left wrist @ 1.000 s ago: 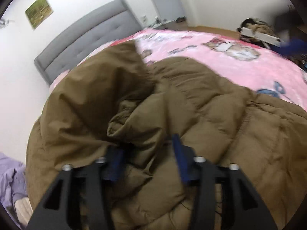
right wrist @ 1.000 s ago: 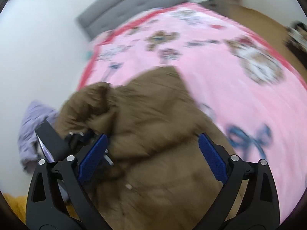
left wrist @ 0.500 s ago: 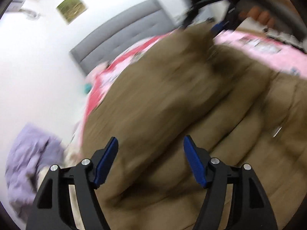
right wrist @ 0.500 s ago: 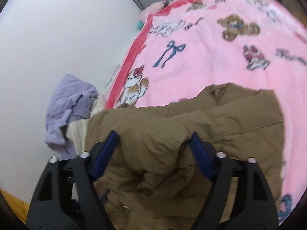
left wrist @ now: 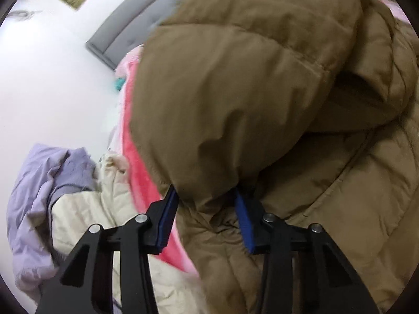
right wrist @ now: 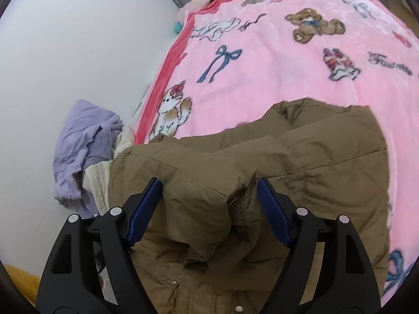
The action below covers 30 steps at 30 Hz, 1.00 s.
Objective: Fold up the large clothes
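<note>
A puffy brown jacket [right wrist: 301, 151] lies on the pink blanket [right wrist: 275, 60] of a bed. In the left wrist view a thick fold of the jacket [left wrist: 235, 91] bulges up and fills most of the picture. My left gripper [left wrist: 204, 192] is closing, and its blue pads squeeze the bunched lower edge of that fold. My right gripper [right wrist: 209, 181] straddles another padded fold near the jacket's front edge. Its jaws are opening and the fold sits loosely between the pads. Snap buttons [right wrist: 238, 308] show at the bottom.
A lilac garment [right wrist: 83, 141] and a cream quilted one [left wrist: 86, 209] are heaped at the bed's left edge beside the white wall. The grey headboard [left wrist: 125, 28] stands at the far end. The blanket stretches bare beyond the jacket.
The left gripper swung left toward the bed's edge, opened, then closed on a jacket fold. The right gripper came over the jacket's near edge, narrowed around a fold and has since widened slightly.
</note>
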Tool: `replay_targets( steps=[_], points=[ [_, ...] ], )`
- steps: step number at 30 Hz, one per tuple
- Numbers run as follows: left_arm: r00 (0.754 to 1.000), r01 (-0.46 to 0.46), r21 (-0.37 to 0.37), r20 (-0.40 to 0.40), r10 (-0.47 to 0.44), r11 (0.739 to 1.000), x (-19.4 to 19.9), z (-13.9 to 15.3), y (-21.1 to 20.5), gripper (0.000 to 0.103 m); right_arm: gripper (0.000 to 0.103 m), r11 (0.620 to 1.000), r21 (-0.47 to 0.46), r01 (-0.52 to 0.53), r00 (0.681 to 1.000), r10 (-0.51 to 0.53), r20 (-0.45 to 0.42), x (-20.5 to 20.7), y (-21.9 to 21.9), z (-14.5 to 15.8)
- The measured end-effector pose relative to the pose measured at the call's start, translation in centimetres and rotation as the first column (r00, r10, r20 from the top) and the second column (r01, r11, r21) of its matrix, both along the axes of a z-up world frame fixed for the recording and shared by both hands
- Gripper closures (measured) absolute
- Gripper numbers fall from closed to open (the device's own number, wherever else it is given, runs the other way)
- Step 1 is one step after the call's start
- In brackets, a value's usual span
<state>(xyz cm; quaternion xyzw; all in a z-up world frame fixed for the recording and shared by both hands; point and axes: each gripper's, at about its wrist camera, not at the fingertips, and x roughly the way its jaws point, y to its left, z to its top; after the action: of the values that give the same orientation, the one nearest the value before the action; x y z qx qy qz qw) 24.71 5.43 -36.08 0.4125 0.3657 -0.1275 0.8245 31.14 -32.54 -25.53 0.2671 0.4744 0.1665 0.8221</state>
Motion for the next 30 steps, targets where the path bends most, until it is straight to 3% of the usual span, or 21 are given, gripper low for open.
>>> replay_targets(
  steps=[2, 3, 5, 7, 8, 10, 13, 16, 18, 21, 26, 30],
  points=[
    [0.999, 0.040, 0.054, -0.014, -0.039, 0.998, -0.1, -0.9, -0.4, 0.060, 0.038, 1.000, -0.009, 0.000, 1.000, 0.000, 0.012, 0.2, 0.6, -0.1],
    [0.999, 0.050, 0.071, -0.009, -0.049, 0.996, 0.0, -1.2, -0.4, 0.059, 0.056, 1.000, -0.010, -0.006, 1.000, 0.006, 0.018, 0.3, 0.8, -0.2],
    [1.000, 0.018, 0.062, -0.011, -0.018, 0.998, 0.4, -1.4, 0.5, 0.059, 0.078, 0.999, -0.043, -0.023, 0.999, 0.025, 0.031, 0.5, 1.7, 0.2],
    [0.999, -0.042, 0.048, -0.003, 0.042, 0.998, 0.8, -0.8, 1.9, 0.076, 0.088, 0.996, -0.071, -0.047, 0.997, 0.051, 0.061, 0.2, 2.6, 1.4],
    [0.999, -0.053, 0.042, 0.006, 0.053, 0.998, 0.6, -0.2, 2.7, 0.076, 0.091, 0.994, -0.079, -0.075, 0.994, 0.082, 0.079, -0.1, 3.4, 2.2],
    [0.999, -0.039, 0.041, 0.013, 0.039, 0.998, -0.1, 0.6, 3.5, 0.076, 0.091, 0.990, -0.104, -0.097, 0.989, 0.108, 0.100, -0.7, 4.6, 3.5],
    [0.998, 0.008, 0.098, 0.067, -0.014, 0.995, -1.6, 1.2, 3.3, 0.078, 0.092, 0.993, -0.083, -0.089, 0.988, 0.098, 0.119, -1.4, 5.4, 5.0],
    [0.997, -0.042, 0.000, 0.059, 0.042, 0.999, -1.2, 2.7, 3.8, 0.078, 0.093, 0.990, -0.126, -0.056, 0.993, 0.069, 0.100, -1.4, 5.6, 5.6],
    [0.996, -0.082, -0.035, 0.029, 0.084, 0.996, -0.6, 2.4, 4.2, 0.078, 0.093, 0.989, -0.142, -0.037, 0.999, 0.042, 0.029, -0.5, 5.1, 3.8],
    [0.995, -0.094, -0.002, 0.015, 0.094, 0.996, 0.1, 0.3, 4.0, 0.078, 0.090, 0.985, -0.172, -0.029, 0.998, 0.019, -0.060, 0.9, 4.5, -0.1],
    [0.992, -0.128, -0.016, -0.021, 0.127, 0.992, 0.2, -1.5, 4.4, 0.078, 0.081, 0.987, -0.154, -0.049, 0.992, 0.030, -0.120, 1.9, 4.7, -5.0],
    [0.993, -0.114, 0.006, -0.016, 0.114, 0.993, -0.5, -1.9, 3.9, 0.078, 0.081, 0.985, -0.167, -0.041, 0.992, 0.021, -0.123, 1.7, 4.6, -5.8]
  ],
)
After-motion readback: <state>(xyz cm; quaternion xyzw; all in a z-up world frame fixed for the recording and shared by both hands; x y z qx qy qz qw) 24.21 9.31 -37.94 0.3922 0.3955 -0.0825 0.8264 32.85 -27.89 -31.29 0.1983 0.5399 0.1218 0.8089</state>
